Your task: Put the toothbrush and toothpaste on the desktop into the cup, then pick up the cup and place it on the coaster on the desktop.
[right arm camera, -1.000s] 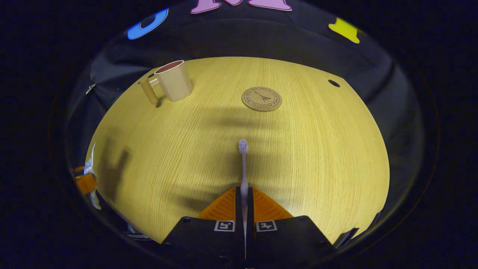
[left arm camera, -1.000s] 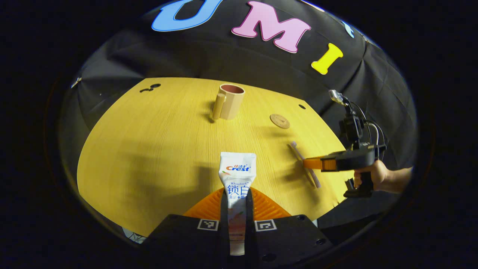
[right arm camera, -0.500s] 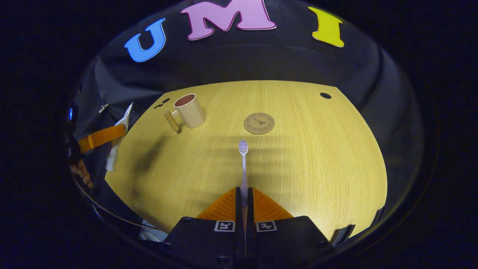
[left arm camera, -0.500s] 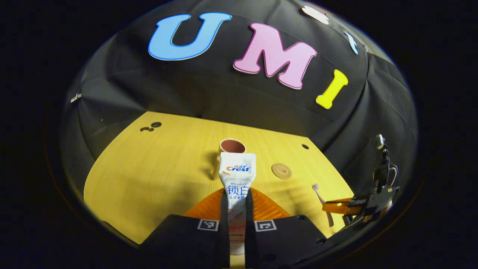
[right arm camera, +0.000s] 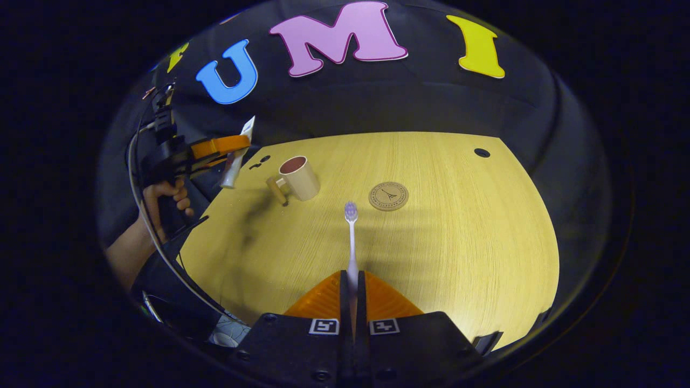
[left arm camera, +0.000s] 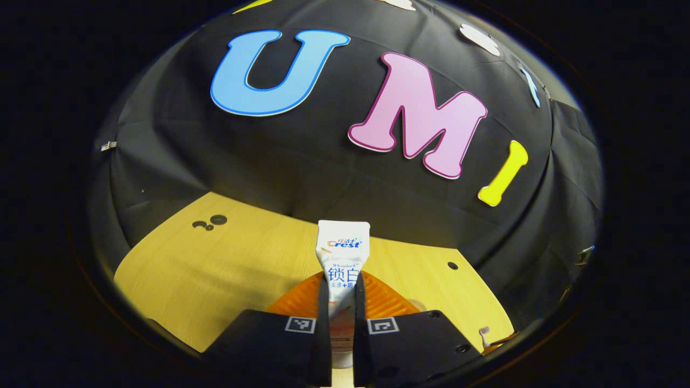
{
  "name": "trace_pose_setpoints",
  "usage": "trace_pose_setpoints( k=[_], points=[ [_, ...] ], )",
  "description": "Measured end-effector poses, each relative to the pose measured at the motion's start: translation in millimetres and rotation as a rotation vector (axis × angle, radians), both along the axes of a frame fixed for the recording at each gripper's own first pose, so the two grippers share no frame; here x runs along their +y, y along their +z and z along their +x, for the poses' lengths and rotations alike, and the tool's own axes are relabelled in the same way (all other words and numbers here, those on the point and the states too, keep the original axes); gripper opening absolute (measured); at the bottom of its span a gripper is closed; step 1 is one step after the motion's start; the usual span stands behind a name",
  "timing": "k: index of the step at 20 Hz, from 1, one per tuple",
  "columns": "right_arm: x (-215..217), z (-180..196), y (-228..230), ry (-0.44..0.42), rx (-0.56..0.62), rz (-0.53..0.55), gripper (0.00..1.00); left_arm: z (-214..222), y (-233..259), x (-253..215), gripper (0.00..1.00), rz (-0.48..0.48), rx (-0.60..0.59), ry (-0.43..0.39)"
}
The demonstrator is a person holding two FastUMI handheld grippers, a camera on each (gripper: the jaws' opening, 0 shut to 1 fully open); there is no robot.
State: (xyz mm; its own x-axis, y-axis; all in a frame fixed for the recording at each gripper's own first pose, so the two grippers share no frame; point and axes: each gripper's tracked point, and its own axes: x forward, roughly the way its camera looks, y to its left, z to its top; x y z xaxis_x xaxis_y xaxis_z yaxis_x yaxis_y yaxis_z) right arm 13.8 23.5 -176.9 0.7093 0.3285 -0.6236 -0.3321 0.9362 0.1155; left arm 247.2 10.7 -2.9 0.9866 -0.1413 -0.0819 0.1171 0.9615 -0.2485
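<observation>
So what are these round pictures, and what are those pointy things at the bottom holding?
A person is holding a grabbing tool in each hand, and each tool has a small camera riding on it. So every picture looks forward along one tool's own two fingers.

In the left gripper view, the left tongs pinch a toothpaste tube, lifted above the yellow wooden table.

In the right gripper view, the right tongs pinch a toothbrush, its bristle end pointing away. Farther off on the left of that picture you can see the other tool, with the toothpaste and the hand gripping its handle.

On the table stand a beige cup with a handle and, to its right, a round coaster. The cup looks empty so far.
</observation>
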Motion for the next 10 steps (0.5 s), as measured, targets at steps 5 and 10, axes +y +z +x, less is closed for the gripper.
trace_pose_setpoints(
  k=[5,10],
  points=[
    [-12.1,6.4,12.6,0.024,0.005,0.019,0.06,56.8,18.1,-13.4,0.20,-0.013,-0.092,0.033],
    [-29.7,18.8,7.9,0.036,0.027,0.006,0.06,98.0,5.2,-19.2,0.20,-0.029,-0.096,0.073]
  ],
)
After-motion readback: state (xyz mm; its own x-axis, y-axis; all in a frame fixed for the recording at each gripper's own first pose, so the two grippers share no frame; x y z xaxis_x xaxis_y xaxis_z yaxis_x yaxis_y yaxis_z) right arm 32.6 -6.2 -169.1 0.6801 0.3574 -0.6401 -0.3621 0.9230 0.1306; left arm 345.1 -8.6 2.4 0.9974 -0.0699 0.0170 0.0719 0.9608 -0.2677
